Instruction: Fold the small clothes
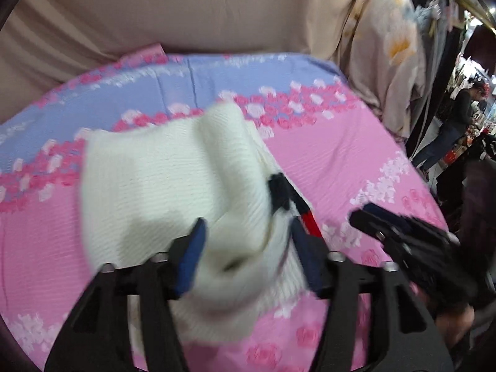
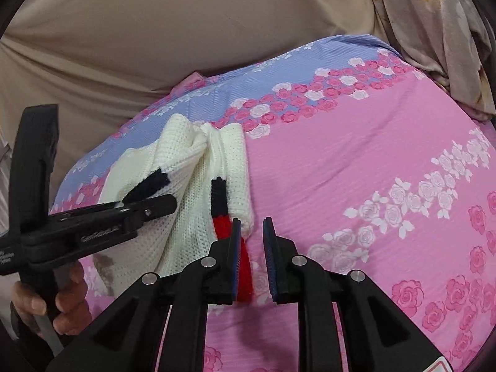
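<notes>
A small white knit garment point(image 1: 173, 186) with black and red trim point(image 1: 305, 214) lies bunched on the pink and lilac flowered sheet point(image 1: 341, 167). My left gripper point(image 1: 248, 232) is open, with a fold of the white knit bulging between its blue pads. In the right wrist view the left gripper point(image 2: 148, 207) reaches in from the left over the garment point(image 2: 192, 186), beside a black trim piece point(image 2: 148, 186). My right gripper point(image 2: 251, 221) is open and empty just right of the garment's edge, next to the red and black trim point(image 2: 221, 217). It shows in the left wrist view point(image 1: 372, 220) at right.
A beige fabric backdrop point(image 1: 186, 15) rises behind the sheet. A pale floral cloth point(image 1: 387, 62) hangs at the back right. A shop aisle with a person point(image 1: 449, 130) lies beyond the right edge. The person's hand point(image 2: 62, 303) holds the left gripper's handle.
</notes>
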Motion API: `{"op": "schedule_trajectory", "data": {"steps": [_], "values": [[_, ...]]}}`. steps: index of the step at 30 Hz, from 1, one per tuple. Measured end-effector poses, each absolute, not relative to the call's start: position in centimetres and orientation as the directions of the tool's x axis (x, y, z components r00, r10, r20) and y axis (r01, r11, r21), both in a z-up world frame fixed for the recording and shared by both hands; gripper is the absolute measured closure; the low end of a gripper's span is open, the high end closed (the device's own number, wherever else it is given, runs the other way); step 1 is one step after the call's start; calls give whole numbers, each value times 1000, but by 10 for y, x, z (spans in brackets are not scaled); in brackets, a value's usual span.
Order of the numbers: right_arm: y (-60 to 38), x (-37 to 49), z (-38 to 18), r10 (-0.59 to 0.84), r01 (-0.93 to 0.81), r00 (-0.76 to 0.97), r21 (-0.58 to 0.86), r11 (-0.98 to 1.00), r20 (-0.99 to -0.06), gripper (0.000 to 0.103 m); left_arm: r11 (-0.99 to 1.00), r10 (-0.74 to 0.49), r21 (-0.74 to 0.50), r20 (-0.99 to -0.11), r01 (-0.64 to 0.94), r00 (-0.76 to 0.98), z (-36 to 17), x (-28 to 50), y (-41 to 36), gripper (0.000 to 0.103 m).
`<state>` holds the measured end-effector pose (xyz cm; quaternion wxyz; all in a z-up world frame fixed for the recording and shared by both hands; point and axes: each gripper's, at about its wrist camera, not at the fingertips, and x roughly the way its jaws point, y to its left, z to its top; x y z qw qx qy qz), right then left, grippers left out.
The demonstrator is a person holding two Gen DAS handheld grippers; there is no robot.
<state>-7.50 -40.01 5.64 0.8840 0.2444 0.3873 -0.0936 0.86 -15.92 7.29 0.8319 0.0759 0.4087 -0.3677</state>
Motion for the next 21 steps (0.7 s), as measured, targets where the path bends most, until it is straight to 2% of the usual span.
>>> {"op": "schedule_trajectory", "data": {"steps": [2, 4, 7, 8, 9, 14, 15, 16, 18, 19, 20, 21], "values": [[-399, -73, 61, 39, 326, 696, 363, 873, -717, 64, 744, -548, -170, -709, 646, 444, 85, -1, -122, 29], [-395, -66, 68, 82, 271, 716, 384, 883, -693, 51, 801, -479, -135, -728, 584, 489, 80, -3, -92, 28], [-383, -46, 77, 175, 187, 732, 440, 878, -659, 40, 878, -370, -125, -791, 462, 487, 47, 13, -63, 29], [-379, -37, 78, 202, 166, 727, 453, 876, -656, 35, 887, -359, -137, -805, 442, 472, 40, 15, -58, 30], [-374, -27, 76, 229, 146, 718, 463, 874, -657, 34, 892, -362, -164, -819, 422, 446, 29, 17, -56, 30], [-353, 9, 49, 256, 182, 627, 458, 870, -736, 34, 880, -367, -167, -834, 444, 412, 8, 18, -62, 31], [-350, 11, 43, 279, 178, 615, 474, 862, -737, 34, 878, -362, -157, -838, 453, 410, 4, 17, -63, 33], [-347, 13, 40, 303, 174, 606, 495, 852, -735, 34, 876, -356, -151, -844, 459, 402, 0, 17, -65, 41], [-341, 19, 35, 352, 164, 586, 533, 830, -730, 34, 869, -359, -160, -855, 468, 374, -6, 20, -69, 46], [-337, 23, 34, 354, 163, 578, 529, 833, -735, 48, 869, -360, -165, -856, 466, 370, -7, 21, -69, 47], [-333, 26, 35, 329, 165, 574, 499, 851, -750, 77, 868, -360, -162, -857, 469, 369, -6, 21, -70, 47], [-330, 28, 41, 291, 168, 576, 459, 873, -764, 78, 868, -354, -152, -856, 472, 376, -5, 22, -70, 47]]}}
